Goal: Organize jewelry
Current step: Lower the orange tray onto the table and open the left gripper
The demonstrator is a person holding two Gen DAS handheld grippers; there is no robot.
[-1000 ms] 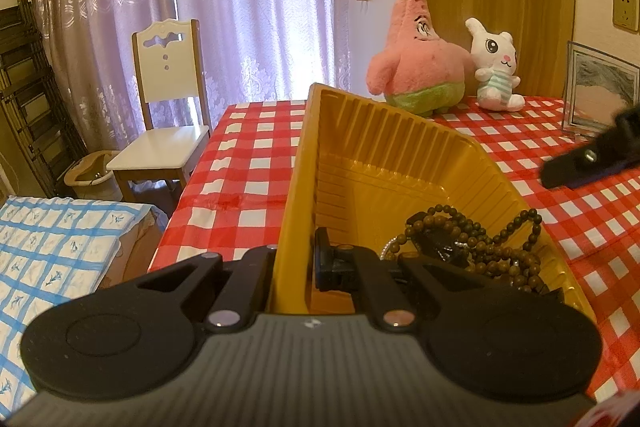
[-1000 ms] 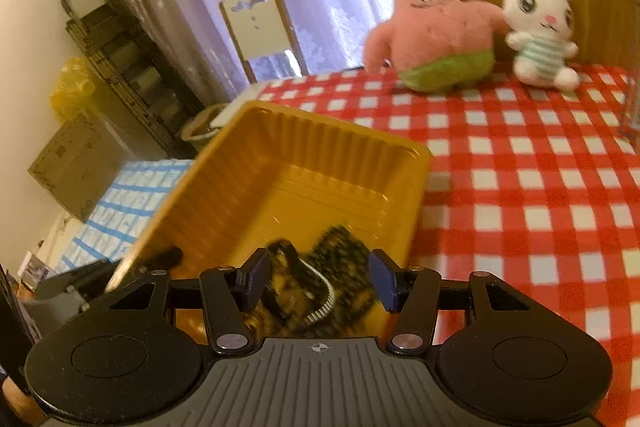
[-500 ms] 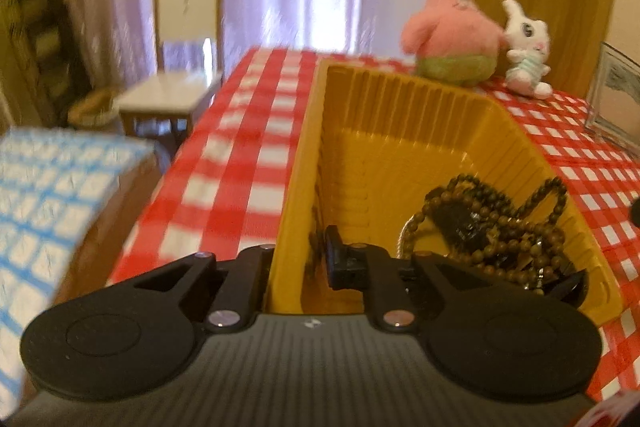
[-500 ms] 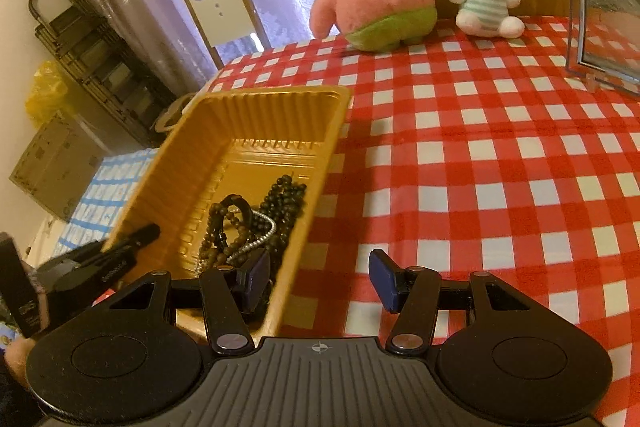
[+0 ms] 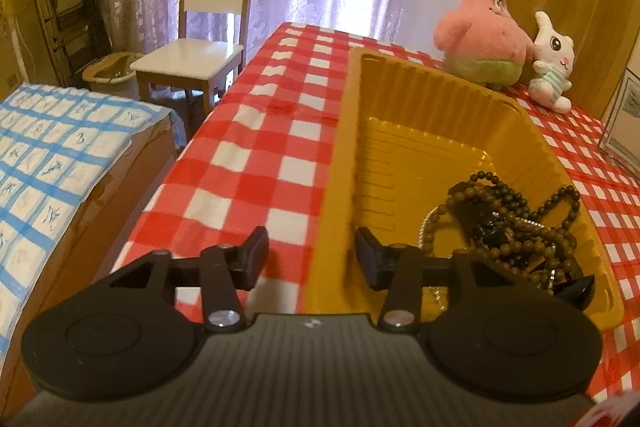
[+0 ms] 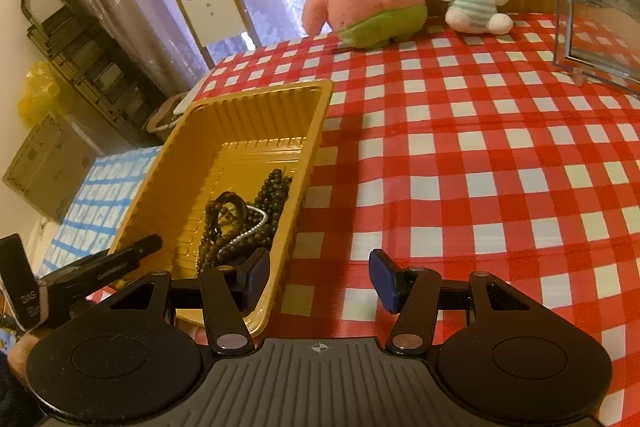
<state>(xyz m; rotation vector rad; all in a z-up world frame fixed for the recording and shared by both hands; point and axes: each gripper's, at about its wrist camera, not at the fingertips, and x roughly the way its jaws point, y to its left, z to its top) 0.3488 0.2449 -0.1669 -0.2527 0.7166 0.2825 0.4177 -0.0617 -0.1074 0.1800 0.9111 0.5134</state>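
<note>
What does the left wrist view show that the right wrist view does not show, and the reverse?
Only the left wrist view shows the left gripper from behind, its jaws just opened, astride the yellow tray's wall without touching it, and the chair's seat.

Only the right wrist view shows the right gripper, open over the checked tablecloth, the whole glass picture frame, and a cardboard box.

Both show the tray, the bead necklaces inside it, the pink star plush and the white rabbit plush.
</note>
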